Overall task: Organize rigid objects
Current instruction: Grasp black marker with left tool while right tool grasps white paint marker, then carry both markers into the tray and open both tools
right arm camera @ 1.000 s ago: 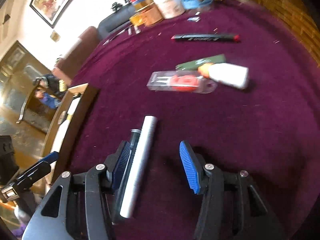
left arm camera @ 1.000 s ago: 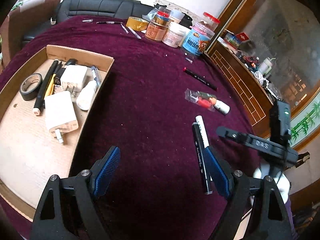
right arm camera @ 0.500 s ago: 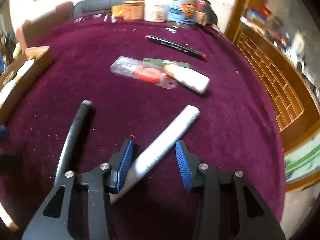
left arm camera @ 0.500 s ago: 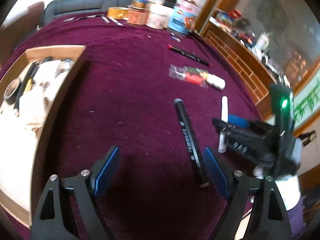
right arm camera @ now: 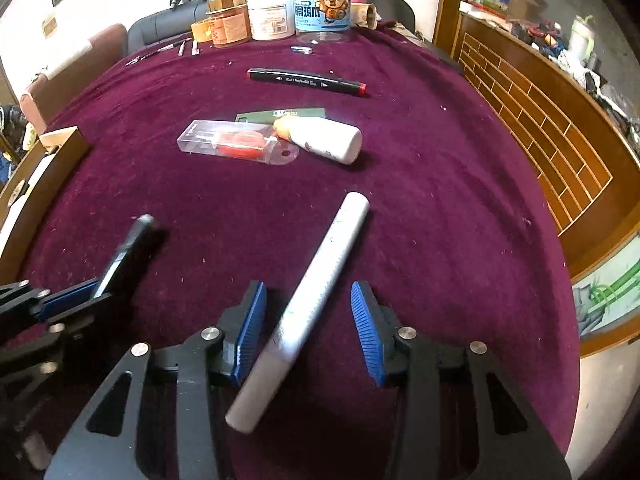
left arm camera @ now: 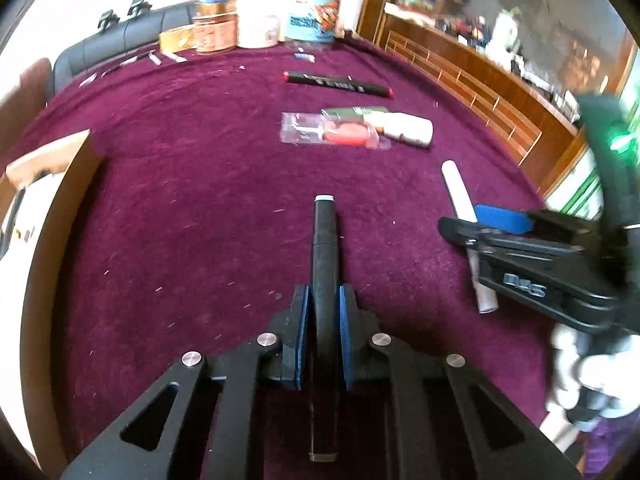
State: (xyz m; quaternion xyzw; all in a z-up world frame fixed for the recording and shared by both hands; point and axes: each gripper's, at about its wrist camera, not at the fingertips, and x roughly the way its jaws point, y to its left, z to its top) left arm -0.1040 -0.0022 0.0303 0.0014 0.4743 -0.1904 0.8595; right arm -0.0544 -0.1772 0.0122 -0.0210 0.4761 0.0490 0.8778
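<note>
My left gripper (left arm camera: 324, 312) is shut on a black marker (left arm camera: 325, 256) that points away along the purple tablecloth. It also shows at the left of the right wrist view, gripper (right arm camera: 68, 304) and marker (right arm camera: 128, 246). My right gripper (right arm camera: 308, 320) is open, its blue pads on either side of a white marker (right arm camera: 316, 304) that lies on the cloth, apart from both pads. In the left wrist view the right gripper (left arm camera: 500, 224) sits over the white marker (left arm camera: 460, 196).
A cardboard box (left arm camera: 52, 200) of sorted items stands at the left. Ahead lie a clear pack with red scissors (right arm camera: 236, 144), a white bottle (right arm camera: 328, 144), a green card (right arm camera: 296, 114) and a black marker with a red end (right arm camera: 308, 80). Jars and tape (right arm camera: 272, 16) line the far edge.
My left gripper has shut on the black marker, which now lies along its jaws. My right gripper has stayed open around the white marker, with its jaws a little wider.
</note>
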